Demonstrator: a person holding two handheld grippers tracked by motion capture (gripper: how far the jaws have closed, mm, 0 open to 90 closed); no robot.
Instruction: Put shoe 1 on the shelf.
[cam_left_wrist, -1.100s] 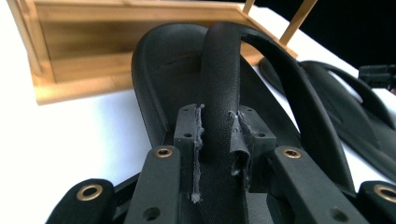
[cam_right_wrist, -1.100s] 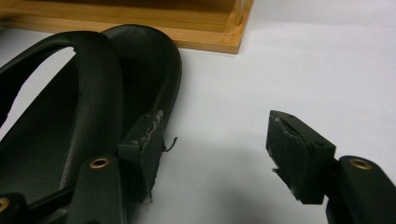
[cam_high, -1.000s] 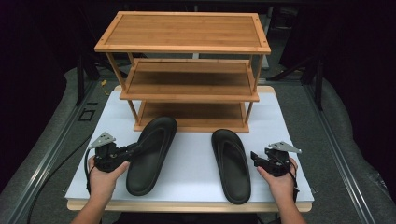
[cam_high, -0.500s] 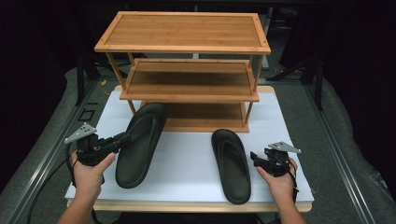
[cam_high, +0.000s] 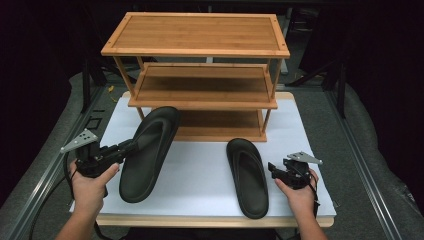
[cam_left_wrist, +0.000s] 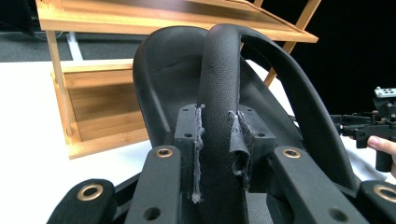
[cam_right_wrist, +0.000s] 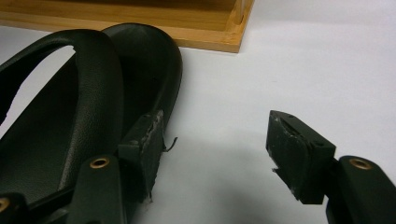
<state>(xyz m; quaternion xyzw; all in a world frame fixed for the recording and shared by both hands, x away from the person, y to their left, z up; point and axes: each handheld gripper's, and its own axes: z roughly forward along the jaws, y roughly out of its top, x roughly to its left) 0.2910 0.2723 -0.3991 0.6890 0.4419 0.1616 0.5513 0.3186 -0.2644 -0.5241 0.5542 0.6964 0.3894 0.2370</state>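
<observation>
Three-tier bamboo shoe rack (cam_high: 200, 35) at upper centre of the high view, standing on the white board (cam_high: 200, 180) that covers the table top.

Left gripper (cam_high: 131, 145) at left of centre, held in the left hand (cam_high: 90, 187), jaws clenched on the strap of the left black sandal (cam_high: 147, 150). Confirmed in the left gripper view: strap (cam_left_wrist: 219, 107) pinched between both worn pads (cam_left_wrist: 198, 140), sole rising behind it toward the top of the frame. Sandal angled, toe end up and right, overlapping the front edge of the rack's bottom shelf (cam_high: 220, 132); heel end toward lower left, near the board's front edge. Whether the sandal is lifted clear of the board: cannot tell.

Right black sandal (cam_high: 247, 177) flat on the board at lower centre-right, toe pointing toward the rack, apart from it.

Right gripper (cam_high: 274, 171) at lower right, held in the right hand (cam_high: 300, 192), just beside the right sandal's outer edge. Right gripper view: jaws spread wide, nothing between them; left-of-frame pad (cam_right_wrist: 147, 140) close against the sandal's (cam_right_wrist: 88, 112) rim, other pad over bare white board. Corner of the rack base (cam_right_wrist: 233, 28) along the top of that frame.
</observation>
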